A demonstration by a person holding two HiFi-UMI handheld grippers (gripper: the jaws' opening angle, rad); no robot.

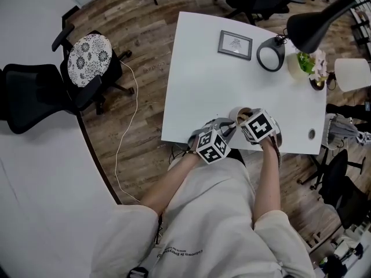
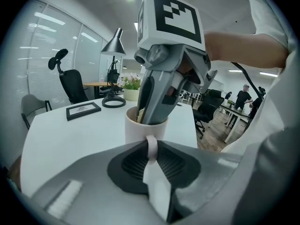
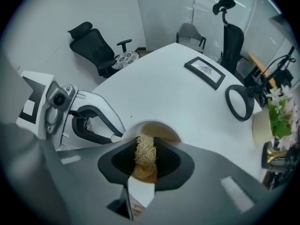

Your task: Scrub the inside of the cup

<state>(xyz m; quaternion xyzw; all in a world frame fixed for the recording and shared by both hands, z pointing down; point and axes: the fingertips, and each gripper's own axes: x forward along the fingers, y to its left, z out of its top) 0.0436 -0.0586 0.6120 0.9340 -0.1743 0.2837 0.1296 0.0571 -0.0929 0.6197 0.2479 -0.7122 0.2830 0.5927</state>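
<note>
A white cup (image 1: 239, 115) stands near the front edge of the white table (image 1: 197, 91). In the left gripper view the cup (image 2: 140, 128) is straight ahead, and my left gripper (image 2: 151, 149) is shut on its handle (image 2: 151, 144). My right gripper (image 2: 157, 95) reaches down into the cup from above. In the right gripper view the right gripper (image 3: 145, 156) is shut on a yellowish fibrous scrubber (image 3: 144, 150), which sits inside the cup's brown interior (image 3: 161, 129). The left gripper (image 3: 91, 118) shows at the cup's left side.
A framed picture (image 1: 235, 44), a black ring-shaped lamp base (image 1: 271, 54), a black desk lamp shade (image 1: 316, 25) and a potted plant (image 1: 307, 62) stand at the table's far side. Office chairs (image 1: 35, 91) and a white cable (image 1: 124, 138) are on the wooden floor to the left.
</note>
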